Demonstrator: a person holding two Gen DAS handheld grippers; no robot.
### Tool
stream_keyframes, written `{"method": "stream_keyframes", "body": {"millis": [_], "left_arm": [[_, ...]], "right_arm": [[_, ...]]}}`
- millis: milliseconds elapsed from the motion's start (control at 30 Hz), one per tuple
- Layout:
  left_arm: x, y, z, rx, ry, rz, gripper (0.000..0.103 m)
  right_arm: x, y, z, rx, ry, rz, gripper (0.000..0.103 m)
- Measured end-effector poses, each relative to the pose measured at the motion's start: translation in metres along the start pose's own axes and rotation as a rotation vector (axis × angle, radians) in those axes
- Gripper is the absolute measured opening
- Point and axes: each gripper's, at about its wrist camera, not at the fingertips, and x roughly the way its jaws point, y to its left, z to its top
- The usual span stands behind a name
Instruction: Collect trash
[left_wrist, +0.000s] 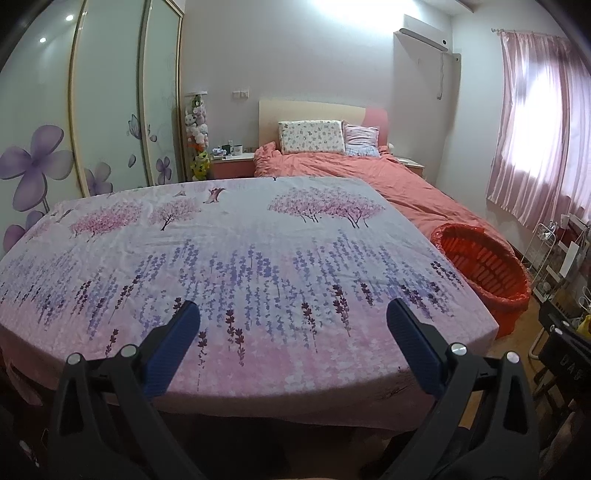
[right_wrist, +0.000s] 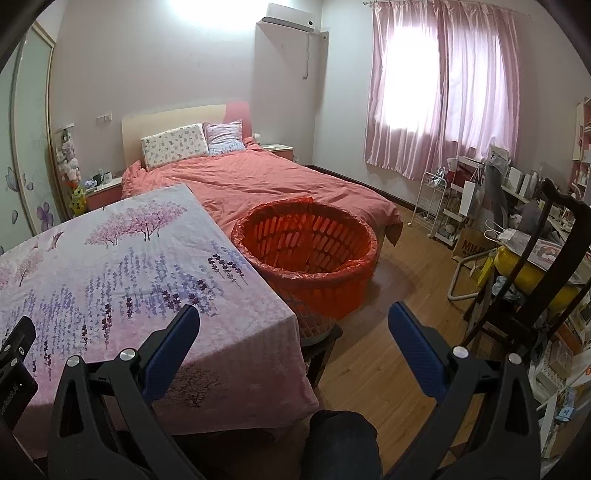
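A table covered with a pink and purple floral cloth (left_wrist: 236, 258) fills the left wrist view; it also shows at the left of the right wrist view (right_wrist: 122, 266). I see no trash on it. An orange basket lined with a red bag (right_wrist: 306, 254) stands on a low stool beside the table's right edge; it also shows in the left wrist view (left_wrist: 484, 266). My left gripper (left_wrist: 293, 314) is open and empty above the table's near edge. My right gripper (right_wrist: 295, 317) is open and empty, in front of the basket, above the table's right corner.
A bed with a salmon duvet (right_wrist: 258, 177) lies behind the table and basket. Wood floor (right_wrist: 399, 295) lies to the right. A dark chair (right_wrist: 532, 266), a white rack (right_wrist: 432, 199) and a cluttered desk stand at the far right. Wardrobe doors (left_wrist: 107, 110) line the left wall.
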Motion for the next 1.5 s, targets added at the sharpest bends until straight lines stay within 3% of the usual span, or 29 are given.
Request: {"method": "stream_keyframes", "body": {"millis": [1500], "left_arm": [[-0.012, -0.008, 0.0, 0.02, -0.024, 0.026, 0.099]], "right_arm": [[-0.004, -0.001, 0.001, 0.008, -0.002, 0.003, 0.101]]}}
